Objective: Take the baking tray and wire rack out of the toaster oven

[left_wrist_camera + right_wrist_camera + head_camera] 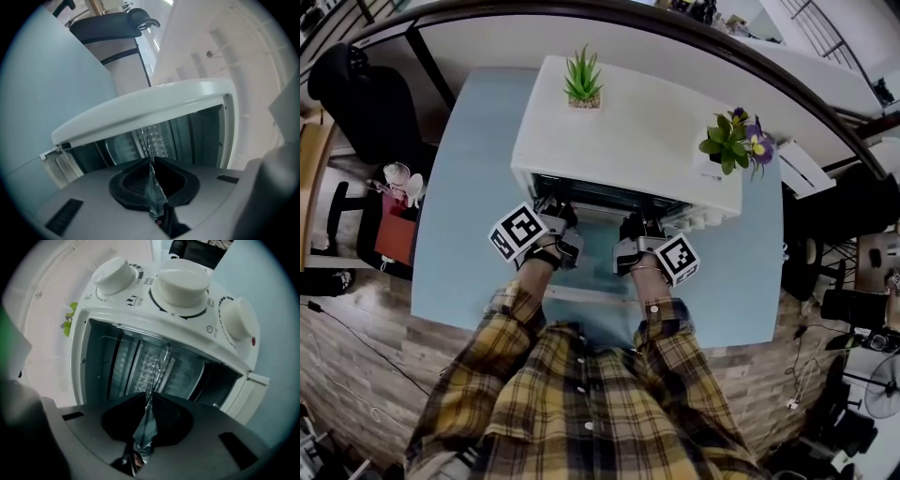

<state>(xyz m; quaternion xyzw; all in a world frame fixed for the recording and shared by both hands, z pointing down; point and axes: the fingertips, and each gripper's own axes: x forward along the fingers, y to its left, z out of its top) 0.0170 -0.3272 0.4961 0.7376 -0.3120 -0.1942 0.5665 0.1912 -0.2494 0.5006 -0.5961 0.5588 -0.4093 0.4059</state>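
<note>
A white toaster oven (628, 141) stands on the light blue table (464, 216) with its door folded down toward me. Both grippers reach level into its mouth. My left gripper (560, 216) is shut on a thin shiny metal edge, the baking tray (153, 190), seen edge-on between the pads (136, 180). Rack wires (149, 140) run on from it into the oven cavity. My right gripper (635, 225) pinches the same tray edge (145, 432) further right, below the three knobs (182, 284). The wire rack (159, 363) shows beyond its pads.
A spiky green plant (582, 80) and a purple-flowered plant (736, 141) stand on the oven's top. The open door (581, 292) lies under my wrists. A black chair (366, 103) and a red box (394, 234) stand left of the table.
</note>
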